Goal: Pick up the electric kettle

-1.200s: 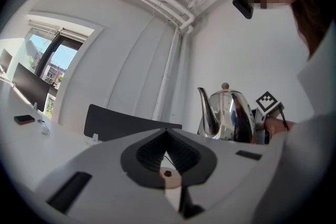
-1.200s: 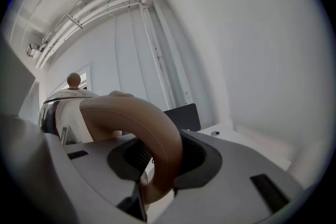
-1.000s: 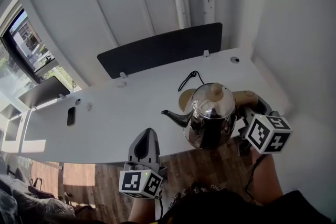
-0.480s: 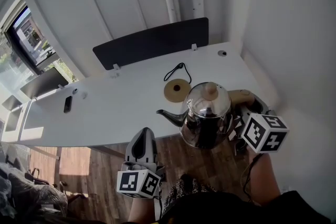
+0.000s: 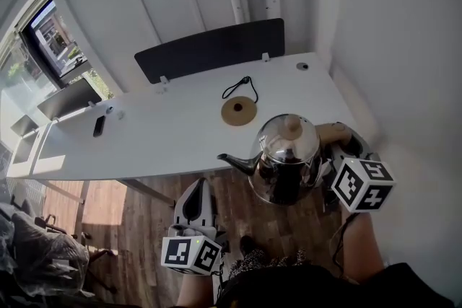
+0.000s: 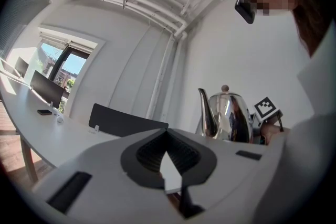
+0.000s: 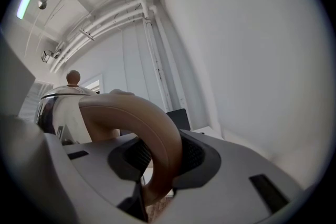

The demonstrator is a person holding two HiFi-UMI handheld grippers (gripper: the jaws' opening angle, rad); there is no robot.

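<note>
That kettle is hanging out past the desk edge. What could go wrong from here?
The right gripper holds the kettle only by its handle, jaws closing on it, above the floor; a slip would likely mean a hard fall.
The spout points toward the left gripper, so a swing might knock it or spill whatever is inside.

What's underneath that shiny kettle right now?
Wooden floor shows around the kettle, which is held at the desk's front edge. Its round base lies bare on the desk, apart. The spot straight below is covered by the kettle's body.
</note>
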